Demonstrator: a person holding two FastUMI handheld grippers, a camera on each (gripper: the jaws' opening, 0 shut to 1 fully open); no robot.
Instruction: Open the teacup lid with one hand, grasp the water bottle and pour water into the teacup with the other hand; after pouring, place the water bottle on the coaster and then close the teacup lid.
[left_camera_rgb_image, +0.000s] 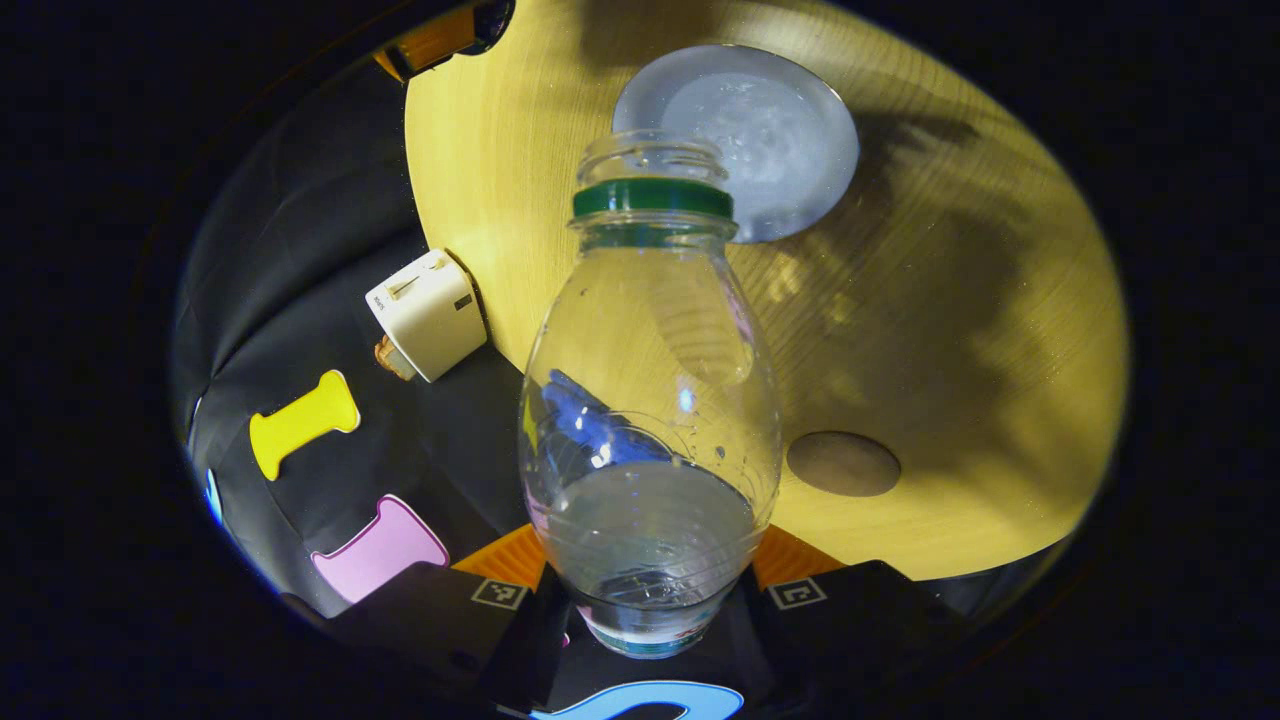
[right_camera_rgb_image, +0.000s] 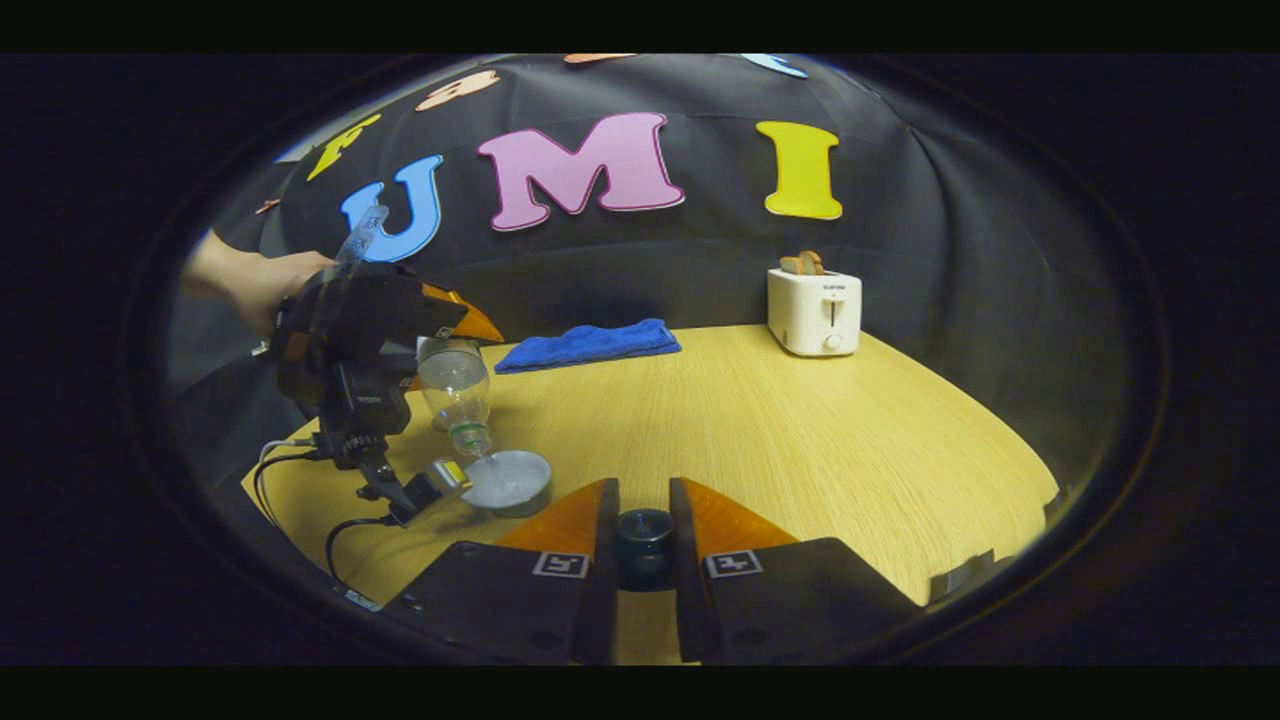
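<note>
The left gripper (left_camera_rgb_image: 648, 600) clamps the water bottle (left_camera_rgb_image: 650, 400), tipped mouth-down just above the open teacup (left_camera_rgb_image: 745, 135) at the table's near left. The right gripper (right_camera_rgb_image: 645, 535) pinches the dark lid (right_camera_rgb_image: 644, 532) aloft. If the bottle's mouth drifts off the rim, water would likely spill onto the table (right_camera_rgb_image: 800, 430).

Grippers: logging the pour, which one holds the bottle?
The left gripper, clamped on the water bottle mouth-down over the teacup; the right gripper grips the lid knob.
</note>
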